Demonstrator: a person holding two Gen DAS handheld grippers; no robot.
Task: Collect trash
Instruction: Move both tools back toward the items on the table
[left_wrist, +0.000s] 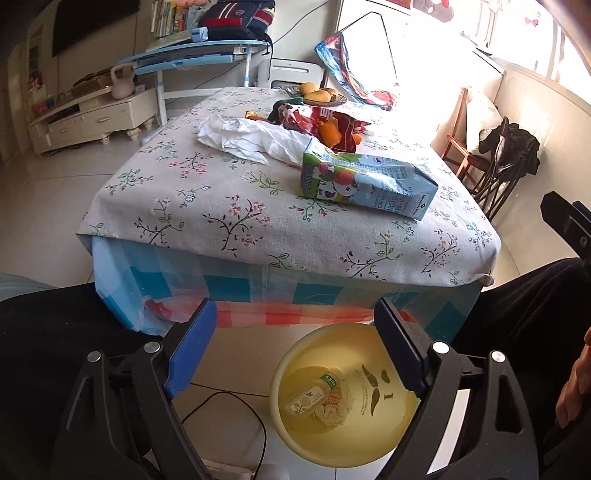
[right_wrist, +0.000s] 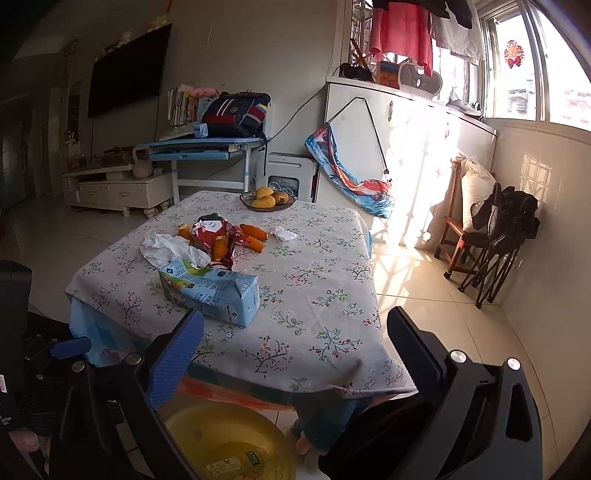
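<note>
A yellow bin (left_wrist: 391, 435) stands on the floor in front of the table, holding a small green-label bottle (left_wrist: 314, 395) and a crumpled wrapper. My left gripper (left_wrist: 295, 347) is open and empty above the bin. My right gripper (right_wrist: 295, 350) is open and empty over the table's near edge; the bin (right_wrist: 192, 424) shows below it. On the floral tablecloth lie a blue milk carton (left_wrist: 365, 184) (right_wrist: 214, 291), crumpled white paper (left_wrist: 251, 136) (right_wrist: 170, 249), a red snack bag (left_wrist: 321, 122) (right_wrist: 214, 236) and a small paper wad (right_wrist: 282, 233).
A fruit bowl (right_wrist: 267, 201) sits at the table's (right_wrist: 314, 295) far edge. Orange snack pieces (right_wrist: 253, 230) lie by the red bag. A blue desk (right_wrist: 203, 147), white cabinet and folding chair (right_wrist: 498, 236) stand around. A black cable (left_wrist: 229, 398) runs on the floor.
</note>
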